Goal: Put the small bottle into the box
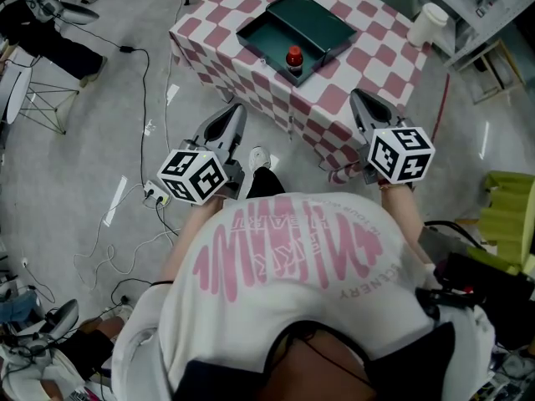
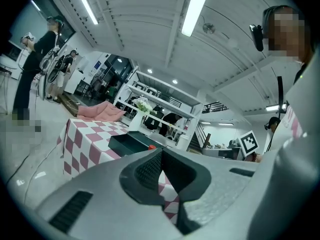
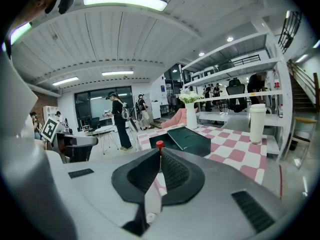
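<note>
A small bottle with a red cap stands upright in the near corner of the dark green box, which sits on the pink-and-white checked table. Both grippers hover short of the table's near edge, well apart from the box. My left gripper is shut and holds nothing; in its own view the left gripper points at the box, with the red cap beside it. My right gripper is shut and empty too. In the right gripper view the red cap shows just over the right gripper.
A white cup stands on the table's far right corner, and a white vase with flowers stands behind the box. Cables and a power strip lie on the floor at the left. A person stands farther back.
</note>
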